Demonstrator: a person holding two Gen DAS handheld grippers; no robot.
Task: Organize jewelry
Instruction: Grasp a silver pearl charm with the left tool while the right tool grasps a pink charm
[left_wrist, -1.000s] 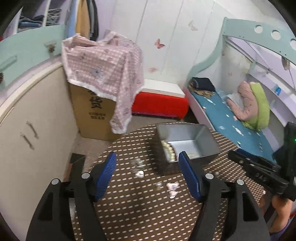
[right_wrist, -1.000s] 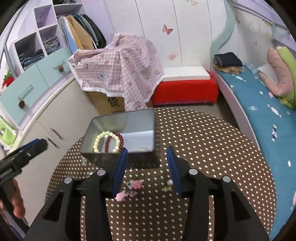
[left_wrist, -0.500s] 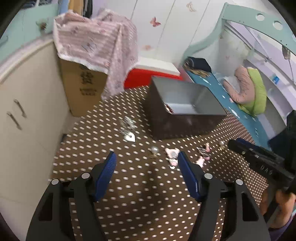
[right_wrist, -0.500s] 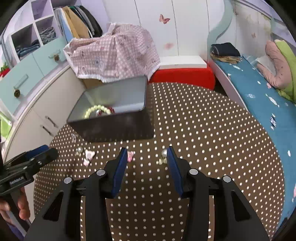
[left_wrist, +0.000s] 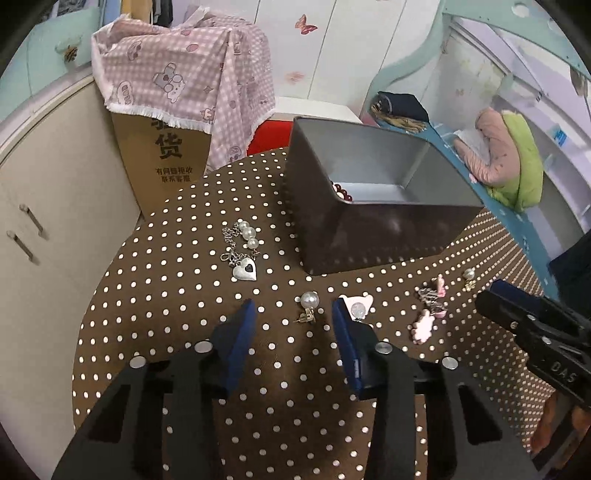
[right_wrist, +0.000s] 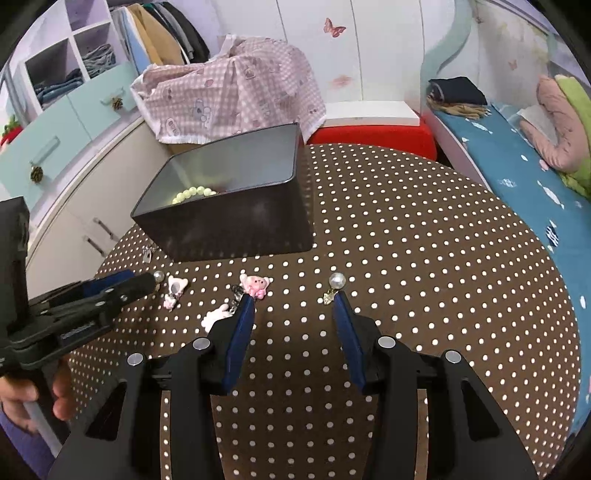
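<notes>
On the left of the round table (left_wrist: 155, 295), with its brown, white-dotted cloth, we see a chain with three pearls and a heart charm (left_wrist: 242, 254) lying near the left wall of the dark metal box (left_wrist: 373, 236), apart from it. Our left gripper (left_wrist: 291, 317) hangs low over the cloth with its jaws apart and nothing between the blue pads; a pearl earring (left_wrist: 308, 304) lies on the cloth in the gap just ahead of them, and we cannot tell whether either pad touches it. Just beside the right pad lies a white cat-shaped piece (left_wrist: 356, 306). The box stands open behind these, and inside it we make out dark red beads (left_wrist: 340, 192) against its near wall in the left view and a string of pale green beads (right_wrist: 194, 194) in the right view. Further right, in front of the box, a pink bear charm (right_wrist: 255, 284) and a pale pink paw-shaped piece (left_wrist: 423, 326) lie close together. Our right gripper (right_wrist: 293, 306) sits near the cloth, jaws likewise apart and holding nothing; its left pad stands just beside the bear charm, and a second pearl earring (right_wrist: 336, 282) lies just ahead of its right pad tip. Right of that the cloth carries only dots.
</notes>
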